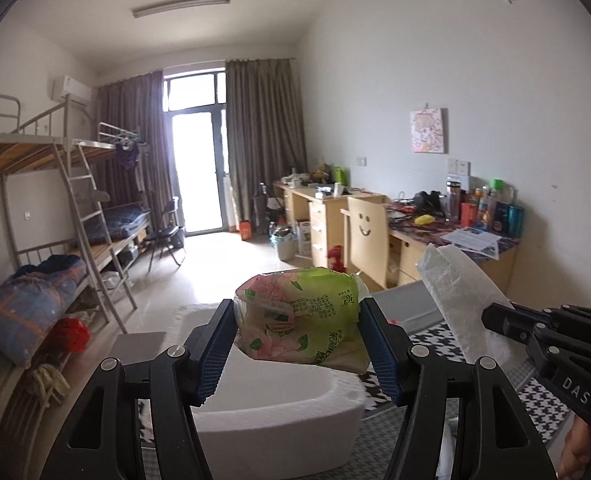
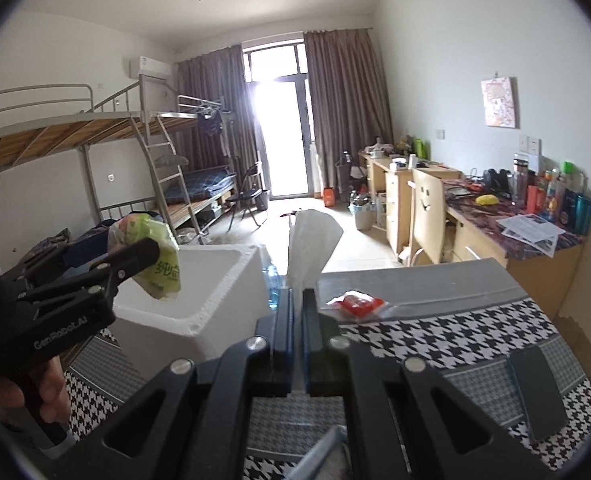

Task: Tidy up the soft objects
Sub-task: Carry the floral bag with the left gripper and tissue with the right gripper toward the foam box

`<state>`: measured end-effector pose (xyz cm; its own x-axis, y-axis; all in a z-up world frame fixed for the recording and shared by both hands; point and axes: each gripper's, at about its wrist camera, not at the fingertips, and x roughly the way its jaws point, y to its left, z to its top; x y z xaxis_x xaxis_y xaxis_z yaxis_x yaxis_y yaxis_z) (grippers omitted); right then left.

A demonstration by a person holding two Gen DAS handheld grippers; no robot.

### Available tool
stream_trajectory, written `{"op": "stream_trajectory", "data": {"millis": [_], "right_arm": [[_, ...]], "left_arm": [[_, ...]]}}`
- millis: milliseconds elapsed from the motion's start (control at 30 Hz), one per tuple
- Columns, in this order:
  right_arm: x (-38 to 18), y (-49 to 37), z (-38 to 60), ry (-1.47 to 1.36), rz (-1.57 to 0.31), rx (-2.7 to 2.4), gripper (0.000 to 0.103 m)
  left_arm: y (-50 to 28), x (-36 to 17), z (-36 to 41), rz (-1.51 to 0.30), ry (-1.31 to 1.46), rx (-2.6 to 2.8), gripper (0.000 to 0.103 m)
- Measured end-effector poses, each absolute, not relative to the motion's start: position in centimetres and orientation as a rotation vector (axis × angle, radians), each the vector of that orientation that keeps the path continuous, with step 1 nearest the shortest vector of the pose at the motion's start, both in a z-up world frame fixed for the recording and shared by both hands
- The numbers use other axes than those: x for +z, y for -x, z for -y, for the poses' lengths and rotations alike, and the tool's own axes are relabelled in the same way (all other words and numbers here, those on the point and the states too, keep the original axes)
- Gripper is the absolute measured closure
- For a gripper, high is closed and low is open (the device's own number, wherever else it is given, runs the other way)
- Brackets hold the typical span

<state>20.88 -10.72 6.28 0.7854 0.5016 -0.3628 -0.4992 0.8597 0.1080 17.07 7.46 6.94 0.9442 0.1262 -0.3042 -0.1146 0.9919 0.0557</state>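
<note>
we've got the left gripper [image 1: 297, 336] squeezing the tissue pack [image 1: 301, 316], right gripper [image 2: 297, 320] pinching a tissue [image 2: 313, 240] at frame centre; thin sheet could tear or slip before reaching the box [image 2: 199, 304]

Daylight entered through the glass door [image 1: 197, 168] at the far end of the room; the panes were blown out to white in both views, with flare spilling onto the curtains [image 2: 347, 112] and a bright patch on the floor [image 1: 215, 256]. The ceiling lamp [image 1: 181, 5] looked unlit. Near objects were dim but sharp. Fisheye bending curved the walls, and dark vignetting filled every corner.
</note>
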Motion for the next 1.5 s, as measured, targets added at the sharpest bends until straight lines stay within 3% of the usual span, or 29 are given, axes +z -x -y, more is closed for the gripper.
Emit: {"op": "stream_trajectory", "data": {"millis": [1033, 1100, 1267, 1500], "right_arm": [[7.1, -23.0, 3.1, 0.066, -0.434, 0.674, 0.097], [7.0, -23.2, 2.9, 0.069, -0.436, 0.669, 0.097], [6.9, -23.5, 2.5, 0.074, -0.454, 0.672, 0.097], [7.1, -23.8, 1.9, 0.084, -0.457, 0.670, 0.097]], "left_arm": [[-21.3, 5.5, -13.0, -0.421, 0.042, 0.231, 0.038], [-21.6, 5.3, -13.3, -0.434, 0.052, 0.219, 0.034], [-21.1, 5.3, -13.7, -0.421, 0.051, 0.233, 0.010], [-19.6, 6.1, -14.4, -0.378, 0.065, 0.270, 0.002]]}}
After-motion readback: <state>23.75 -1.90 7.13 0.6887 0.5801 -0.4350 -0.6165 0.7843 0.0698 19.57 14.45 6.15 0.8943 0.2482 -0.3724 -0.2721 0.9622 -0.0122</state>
